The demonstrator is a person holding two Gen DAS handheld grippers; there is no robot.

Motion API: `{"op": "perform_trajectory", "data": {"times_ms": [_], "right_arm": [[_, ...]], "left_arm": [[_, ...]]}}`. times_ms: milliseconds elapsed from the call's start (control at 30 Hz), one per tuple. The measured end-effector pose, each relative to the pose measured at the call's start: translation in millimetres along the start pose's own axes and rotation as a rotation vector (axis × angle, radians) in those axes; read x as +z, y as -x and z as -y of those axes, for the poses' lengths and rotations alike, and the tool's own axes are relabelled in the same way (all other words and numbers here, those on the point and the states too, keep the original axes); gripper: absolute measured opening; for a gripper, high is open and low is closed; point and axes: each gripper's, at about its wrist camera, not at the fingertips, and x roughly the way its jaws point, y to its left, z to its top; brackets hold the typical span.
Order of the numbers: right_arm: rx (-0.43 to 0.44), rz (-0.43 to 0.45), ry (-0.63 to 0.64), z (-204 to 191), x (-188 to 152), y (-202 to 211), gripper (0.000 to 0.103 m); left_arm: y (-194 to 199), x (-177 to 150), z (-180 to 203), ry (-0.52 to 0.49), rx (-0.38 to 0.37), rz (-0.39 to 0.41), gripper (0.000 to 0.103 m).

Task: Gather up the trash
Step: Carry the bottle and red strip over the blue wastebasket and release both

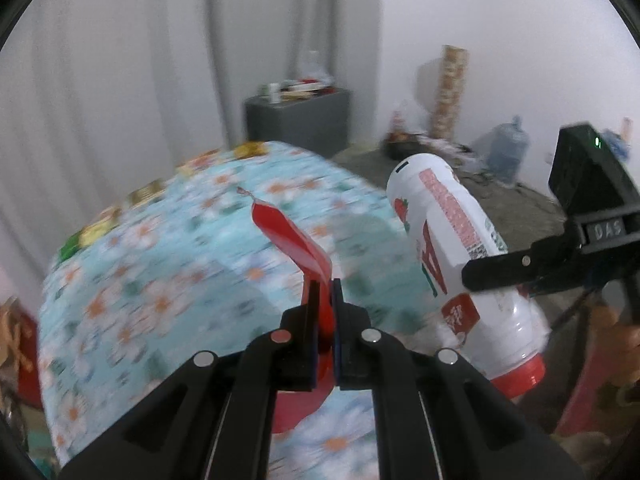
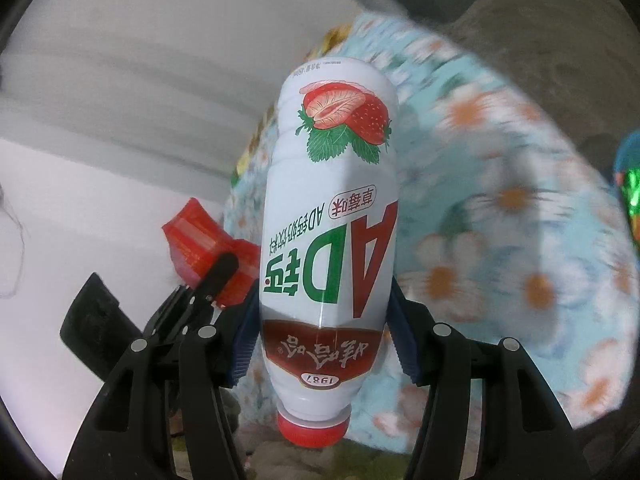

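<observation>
Left gripper clamped tight on a red wrapper, held above the floral tablecloth. Right gripper grips a white strawberry-drink bottle across its body, red cap toward the camera, also off the table. Grey cabinet against the far wall.

Left claw clamped on red wrapper above floral tabletop; right claw grips white bottle, cap downward.
</observation>
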Motion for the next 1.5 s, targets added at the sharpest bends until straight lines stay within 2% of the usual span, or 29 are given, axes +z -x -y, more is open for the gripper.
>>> {"op": "perform_trajectory", "data": {"times_ms": [100, 200, 300, 433, 600, 700, 800, 833, 867, 900, 933, 1000, 1067, 1133, 1367, 1500], "right_arm": [[0.001, 0.095, -0.056, 27, -4, 44, 0.055], [-0.040, 0.215, -0.138, 70, -11, 99, 0.055], [-0.087, 0.298, -0.244, 119, -22, 141, 0.055], [-0.137, 0.351, -0.388, 184, -38, 170, 0.055], [-0.144, 0.355, -0.572, 266, -45, 174, 0.055], [-0.142, 0.353, -0.637, 298, -40, 170, 0.055], [-0.134, 0.349, -0.692, 331, -26, 161, 0.057], [-0.137, 0.346, -0.710, 338, -24, 156, 0.058], [-0.146, 0.340, -0.720, 352, -18, 150, 0.059], [-0.155, 0.335, -0.733, 358, -11, 146, 0.060], [-0.162, 0.335, -0.766, 372, -7, 140, 0.071], [-0.192, 0.340, -0.793, 393, -5, 128, 0.074], [-0.236, 0.321, -0.812, 397, -6, 123, 0.074], [-0.215, 0.323, -0.824, 399, -12, 122, 0.074], [-0.281, 0.353, -0.761, 369, -20, 138, 0.074], [-0.356, 0.382, -0.652, 340, -18, 141, 0.074]], "left_arm": [[-9, 20, 26, -0.049, -0.090, -0.006, 0.005], [-23, 44, 67, -0.124, -0.196, -0.017, 0.005], [-48, 66, 114, -0.205, -0.304, -0.062, 0.005], [-103, 84, 179, -0.276, -0.454, -0.199, 0.005], [-188, 86, 251, -0.323, -0.550, -0.425, 0.005], [-231, 83, 277, -0.345, -0.538, -0.513, 0.005], [-267, 83, 303, -0.370, -0.527, -0.549, 0.005], [-280, 83, 310, -0.373, -0.529, -0.559, 0.013], [-294, 82, 318, -0.380, -0.520, -0.581, 0.033], [-301, 81, 322, -0.386, -0.502, -0.592, 0.046], [-314, 78, 326, -0.388, -0.461, -0.590, 0.061], [-328, 75, 327, -0.377, -0.414, -0.570, 0.061], [-334, 73, 325, -0.340, -0.392, -0.584, 0.063], [-332, 72, 317, -0.298, -0.407, -0.584, 0.064], [-301, 78, 294, -0.295, -0.403, -0.492, 0.067], [-275, 84, 280, -0.302, -0.402, -0.429, 0.068]]}}
